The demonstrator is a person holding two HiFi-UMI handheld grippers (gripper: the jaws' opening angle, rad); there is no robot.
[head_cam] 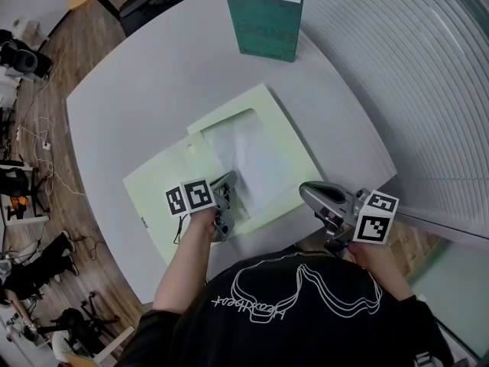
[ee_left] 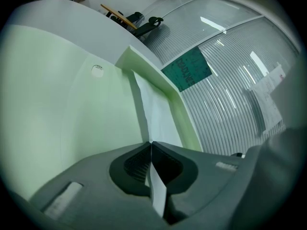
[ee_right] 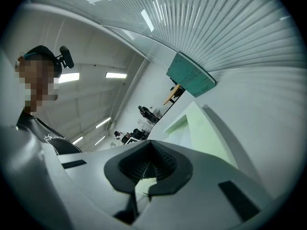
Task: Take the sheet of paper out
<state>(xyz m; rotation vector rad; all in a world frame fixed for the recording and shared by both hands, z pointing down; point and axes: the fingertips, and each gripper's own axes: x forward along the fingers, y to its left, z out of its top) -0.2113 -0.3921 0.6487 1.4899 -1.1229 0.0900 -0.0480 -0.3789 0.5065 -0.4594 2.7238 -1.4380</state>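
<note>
A pale green folder (head_cam: 153,197) lies open on the white table, its window flap (head_cam: 286,140) folded over a white sheet of paper (head_cam: 256,155). My left gripper (head_cam: 229,180) is at the sheet's near edge and is shut on it. In the left gripper view the sheet (ee_left: 156,114) runs from under the flap into the closed left gripper (ee_left: 151,143), its edge pinched between the pads. My right gripper (head_cam: 306,192) hovers by the folder's near right corner with its jaws together and nothing in them. In the right gripper view, that gripper (ee_right: 149,145) points along the folder (ee_right: 211,138).
A teal book (head_cam: 263,25) stands upright at the table's far edge, also seen as the book (ee_left: 188,70) in the left gripper view. White blinds (head_cam: 397,67) run along the right. The table's rounded near edge (head_cam: 382,178) is close to my right gripper. Chairs and cables are on the wooden floor (head_cam: 46,128) at left.
</note>
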